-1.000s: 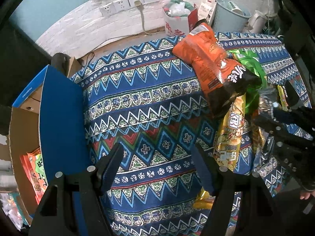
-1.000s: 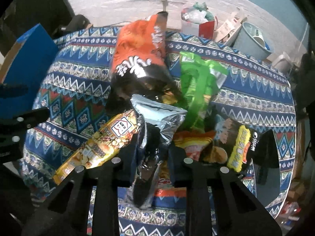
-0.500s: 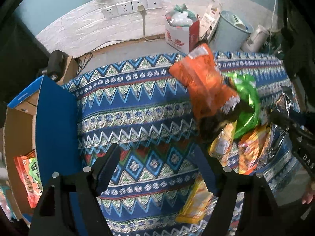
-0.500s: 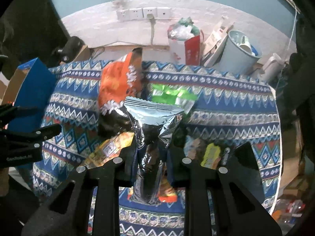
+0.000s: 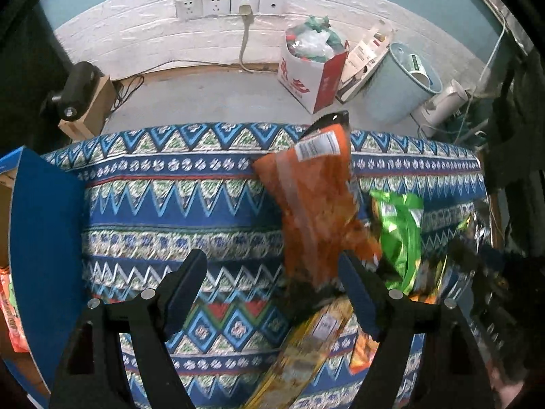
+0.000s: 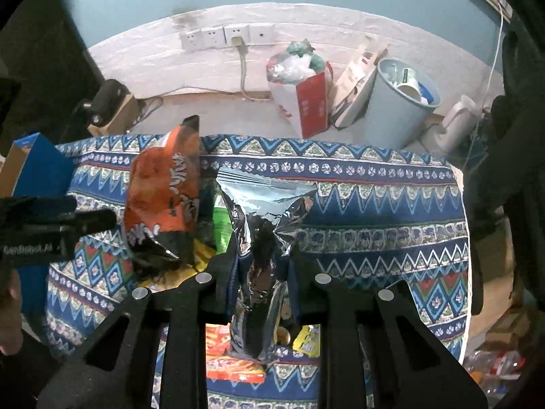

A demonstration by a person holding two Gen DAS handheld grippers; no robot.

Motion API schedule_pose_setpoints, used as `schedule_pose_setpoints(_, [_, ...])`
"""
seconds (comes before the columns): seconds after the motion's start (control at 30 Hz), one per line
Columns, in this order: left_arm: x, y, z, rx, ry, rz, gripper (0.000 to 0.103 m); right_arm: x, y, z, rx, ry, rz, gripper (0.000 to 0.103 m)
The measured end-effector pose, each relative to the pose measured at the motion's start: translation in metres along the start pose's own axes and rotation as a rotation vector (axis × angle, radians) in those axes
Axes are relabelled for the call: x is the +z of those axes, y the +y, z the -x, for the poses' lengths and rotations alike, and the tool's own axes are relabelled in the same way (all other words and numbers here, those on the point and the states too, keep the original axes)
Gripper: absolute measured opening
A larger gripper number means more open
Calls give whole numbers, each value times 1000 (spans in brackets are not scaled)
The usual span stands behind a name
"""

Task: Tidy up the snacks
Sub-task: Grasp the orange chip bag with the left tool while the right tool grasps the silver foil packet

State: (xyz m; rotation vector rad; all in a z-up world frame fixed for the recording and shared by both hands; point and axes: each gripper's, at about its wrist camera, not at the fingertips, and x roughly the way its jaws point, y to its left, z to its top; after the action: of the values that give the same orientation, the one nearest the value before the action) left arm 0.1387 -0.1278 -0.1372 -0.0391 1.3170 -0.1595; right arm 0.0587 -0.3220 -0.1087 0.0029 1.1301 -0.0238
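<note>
My right gripper (image 6: 264,259) is shut on a silver foil snack bag (image 6: 265,218) and holds it upright above the patterned blue cloth (image 6: 374,204). An orange-and-black snack bag (image 6: 163,197) lies to its left; it also shows in the left wrist view (image 5: 313,211). My left gripper (image 5: 272,283) is open and empty over the cloth (image 5: 177,211), just left of the orange bag. A green bag (image 5: 398,235) and a long yellow bag (image 5: 306,351) lie to the right. A blue cardboard box (image 5: 44,255) with orange snacks inside stands at the left.
Beyond the table's far edge, on the floor, are a red-and-white bag of rubbish (image 5: 313,68), a grey bin (image 5: 398,85) and a wall socket strip (image 5: 231,3). More snack packets (image 6: 235,364) lie under the right gripper.
Both grippers have risen and pulled back from the table. The right gripper has lifted the silver bag off the snack pile. The left gripper stays open.
</note>
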Motion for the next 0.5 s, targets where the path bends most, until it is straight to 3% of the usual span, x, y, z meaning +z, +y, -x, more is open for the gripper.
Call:
schedule_pose_setpoints(0.07, [7,-3,-7,-27,8,29,86,-1,-2,-5,0,8,0,21])
schedule_pose_setpoints(0.3, [19,-8,-32,-66,52,121,86,-3,-12,-18,7,30,-17,21])
schedule_pose_setpoints(0.5, [21,-16,-52,-78,80,111,87,1,-13,-23,19,37,-17,21])
